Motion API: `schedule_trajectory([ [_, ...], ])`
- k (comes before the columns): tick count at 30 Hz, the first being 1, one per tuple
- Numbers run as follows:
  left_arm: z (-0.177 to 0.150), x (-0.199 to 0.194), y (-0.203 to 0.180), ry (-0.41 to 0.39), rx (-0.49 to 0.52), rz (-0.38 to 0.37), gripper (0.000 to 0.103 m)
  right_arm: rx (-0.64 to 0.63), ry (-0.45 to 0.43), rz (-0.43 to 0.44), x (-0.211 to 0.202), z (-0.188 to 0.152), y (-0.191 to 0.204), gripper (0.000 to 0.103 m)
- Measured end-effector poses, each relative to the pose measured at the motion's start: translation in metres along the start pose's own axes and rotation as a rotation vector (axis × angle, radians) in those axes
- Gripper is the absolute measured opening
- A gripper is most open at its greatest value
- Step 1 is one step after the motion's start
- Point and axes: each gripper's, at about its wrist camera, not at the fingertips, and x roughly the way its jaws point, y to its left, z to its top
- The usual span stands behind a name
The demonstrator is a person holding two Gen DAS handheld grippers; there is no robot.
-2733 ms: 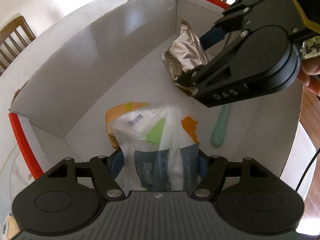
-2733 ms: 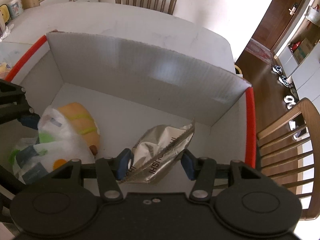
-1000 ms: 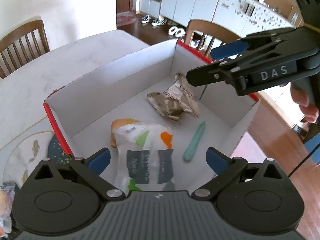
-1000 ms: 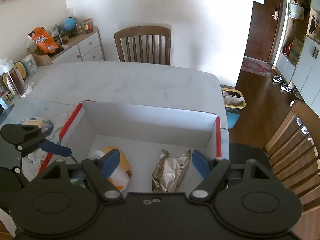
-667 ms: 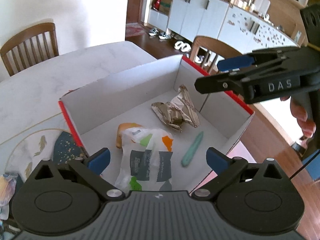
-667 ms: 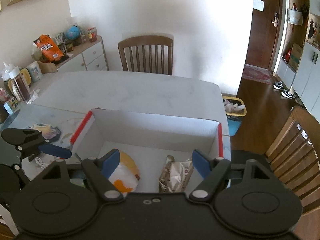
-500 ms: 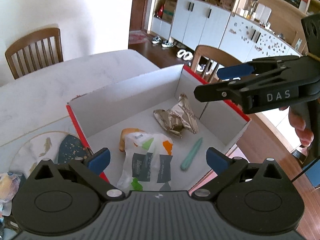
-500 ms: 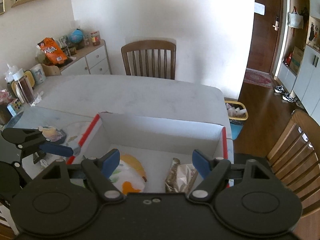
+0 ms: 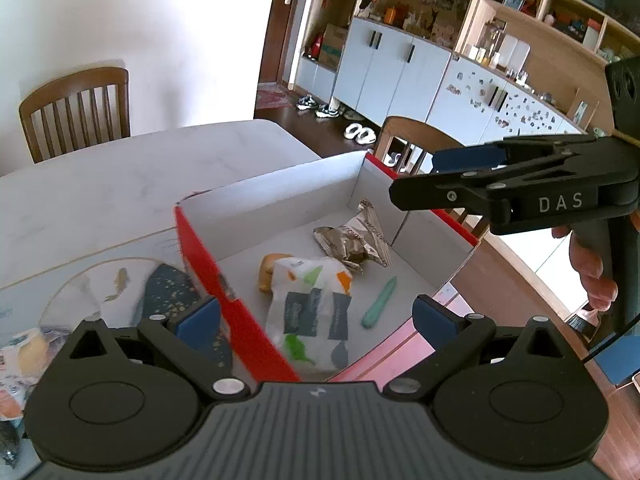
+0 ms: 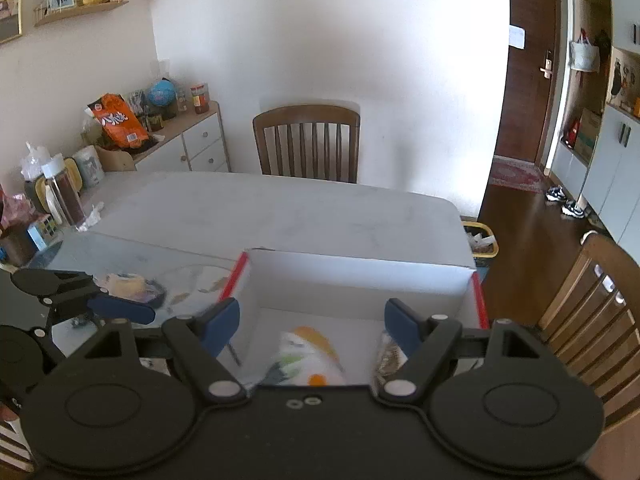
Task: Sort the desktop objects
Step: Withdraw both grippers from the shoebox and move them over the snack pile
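Here both grippers, left (image 9: 316,316) and right (image 10: 312,320), hang wide-jawed, empty, seemingly clear above the box (image 9: 276,184) rim.

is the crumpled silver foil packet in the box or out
In: the crumpled silver foil packet lies on the floor of the white cardboard box.

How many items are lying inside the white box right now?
4. A silver foil packet toward the far corner, a white printed plastic bag in the middle, an orange item partly under that bag, and a green stick beside it. Others may be hidden.
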Motion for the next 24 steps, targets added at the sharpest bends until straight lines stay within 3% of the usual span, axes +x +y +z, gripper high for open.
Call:
schedule_trajectory([
  [9, -0.024, -0.046, 0.042, -0.027, -0.001, -0.009, 0.102, 0.036, 0.000, -0.001, 0.000, -0.002, 0.054, 0.080],
  [24, -0.069, -0.107, 0.123, -0.073, -0.019, 0.059, 0.102, -0.019, 0.017, 0.018, 0.018, -0.009, 0.157, 0.080],
])
